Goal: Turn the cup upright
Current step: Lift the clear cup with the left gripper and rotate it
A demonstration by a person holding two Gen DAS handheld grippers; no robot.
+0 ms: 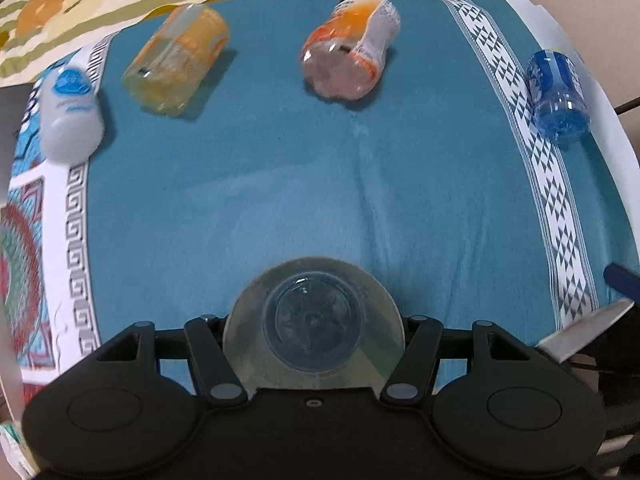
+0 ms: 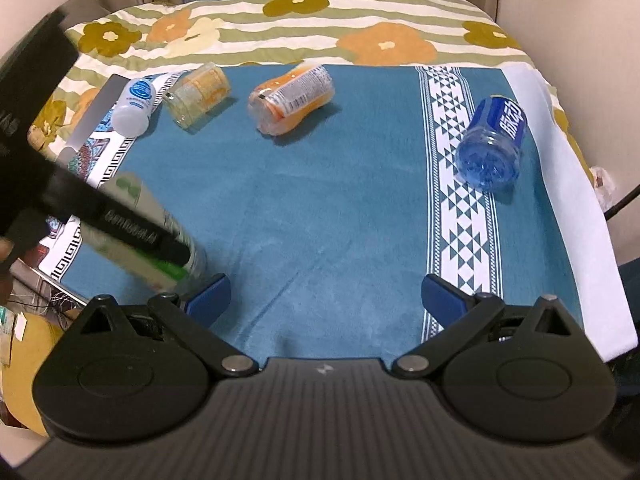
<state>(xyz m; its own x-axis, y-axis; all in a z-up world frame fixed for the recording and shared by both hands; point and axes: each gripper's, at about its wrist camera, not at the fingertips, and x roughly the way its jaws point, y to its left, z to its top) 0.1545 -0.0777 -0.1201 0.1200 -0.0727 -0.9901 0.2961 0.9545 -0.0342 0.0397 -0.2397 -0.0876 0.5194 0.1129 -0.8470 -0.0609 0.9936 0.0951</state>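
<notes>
My left gripper is shut on a clear bottle-like cup; I look along it at its round base. In the right wrist view the same cup has a green-and-white label, is tilted, and is held by the left gripper's black finger at the left, low over the teal cloth. My right gripper is open and empty, its blue pads wide apart above the cloth.
Several cut bottles lie on their sides on the teal cloth: white with blue logo, yellow, orange, blue. A floral blanket lies behind them. The table edge is at the right.
</notes>
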